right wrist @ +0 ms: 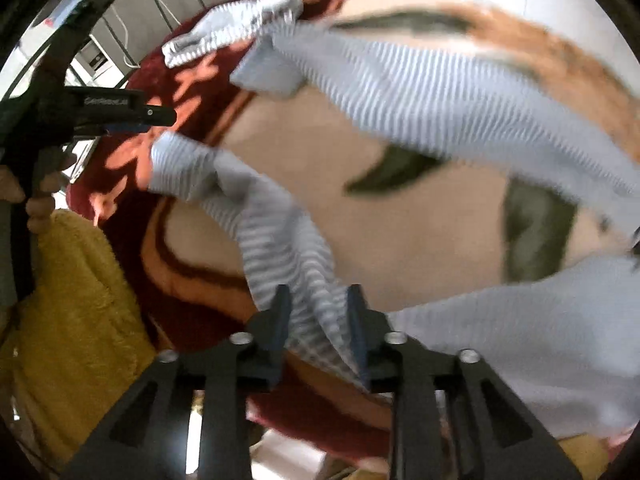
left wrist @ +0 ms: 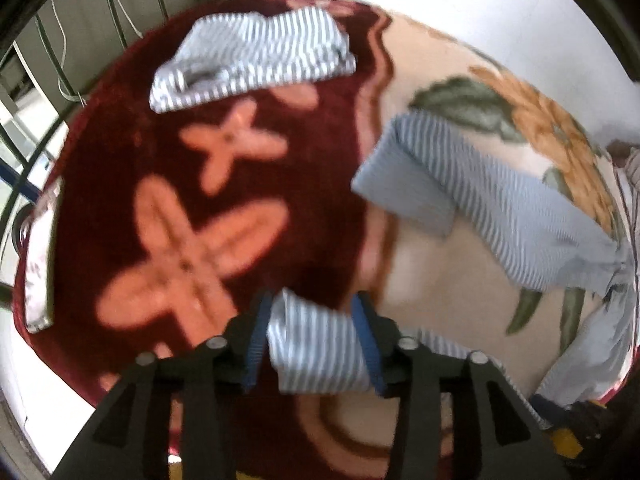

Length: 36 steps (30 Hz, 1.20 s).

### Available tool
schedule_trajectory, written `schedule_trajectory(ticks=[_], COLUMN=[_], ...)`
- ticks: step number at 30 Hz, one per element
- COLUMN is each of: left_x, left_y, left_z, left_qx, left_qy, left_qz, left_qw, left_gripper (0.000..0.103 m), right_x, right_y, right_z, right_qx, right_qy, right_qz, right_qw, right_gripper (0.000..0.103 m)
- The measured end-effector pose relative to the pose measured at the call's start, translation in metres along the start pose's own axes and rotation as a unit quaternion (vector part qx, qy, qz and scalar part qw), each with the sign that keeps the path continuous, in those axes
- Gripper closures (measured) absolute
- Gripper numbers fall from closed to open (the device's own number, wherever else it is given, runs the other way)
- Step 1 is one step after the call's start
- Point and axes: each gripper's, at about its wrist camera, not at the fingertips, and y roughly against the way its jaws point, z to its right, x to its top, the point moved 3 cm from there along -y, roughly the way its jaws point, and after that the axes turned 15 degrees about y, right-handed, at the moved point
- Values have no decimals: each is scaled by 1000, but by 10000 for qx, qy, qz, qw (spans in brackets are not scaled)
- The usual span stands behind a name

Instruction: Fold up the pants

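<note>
The blue-and-white striped pants (left wrist: 508, 204) are lifted above a floral blanket (left wrist: 200, 200). My left gripper (left wrist: 316, 332) is shut on the cuff of one pant leg (left wrist: 316, 356). The other leg (left wrist: 404, 176) hangs free to the right with its cuff folded back. My right gripper (right wrist: 318, 320) is shut on the striped pants (right wrist: 440, 92) further up the held leg (right wrist: 276, 232). The left gripper (right wrist: 164, 117) shows in the right wrist view, holding the cuff (right wrist: 180, 168). The frames are blurred.
A second striped garment (left wrist: 252, 60) lies bunched on the blanket's far dark-red part, and also shows in the right wrist view (right wrist: 236, 26). A yellow fuzzy cloth (right wrist: 76, 312) lies at the near left. A metal frame (left wrist: 40, 92) stands at the far left.
</note>
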Motion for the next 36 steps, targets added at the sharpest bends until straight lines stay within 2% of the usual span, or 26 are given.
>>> schedule_trajectory(ticks=[3, 6, 9, 12, 15, 17, 20, 22, 26, 29, 30, 32, 34, 35, 36], left_x=[19, 36, 47, 50, 50, 51, 55, 58, 61, 60, 60, 59, 57, 57, 56], left_y=[5, -7, -22, -43, -62, -76, -88, -90, -96, -97, -96, -95, -92, -90, -88], left_z=[6, 16, 26, 41, 52, 59, 68, 73, 85, 92, 94, 97, 101, 103, 104], left_qx=[-210, -362, -628, -812, -854, -1031, -955, -1008, -910, -794, -758, -781, -823, -843, -839], left_qy=[-10, 127, 337, 335, 353, 425, 461, 519, 467, 258, 189, 67, -73, -139, -185], left_qz=[220, 186, 34, -201, -399, -555, -482, -377, -209, -39, 13, 113, 178, 203, 240], left_qw=[9995, 9991, 9975, 9959, 9949, 9922, 9932, 9928, 9945, 9965, 9969, 9969, 9964, 9961, 9960], left_gripper=[48, 46, 46, 46, 45, 44, 39, 31, 28, 27, 29, 38, 62, 68, 78], right_x=[9, 22, 32, 40, 48, 54, 60, 62, 64, 66, 67, 67, 67, 67, 67], right_y=[16, 14, 4, -8, -22, -28, -38, -46, -57, -59, -59, -60, -60, -58, -58], right_z=[16, 35, 55, 71, 80, 81, 81, 82, 84, 88, 89, 92, 93, 93, 93], right_qx=[-254, -420, -624, -778, -924, -974, -950, -914, -938, -906, -891, -849, -827, -834, -826], right_qy=[54, -71, -218, -235, -50, 103, 229, 275, 295, 87, 26, -86, -155, -171, -176], right_qz=[203, 253, 246, 201, 169, 202, 192, 186, 146, 215, 218, 228, 254, 281, 289], right_qw=[9995, 9988, 9975, 9965, 9956, 9950, 9950, 9953, 9951, 9956, 9958, 9961, 9961, 9960, 9960], right_gripper=[65, 65, 65, 65, 65, 65, 65, 65, 65, 65, 65, 65, 68, 71, 72])
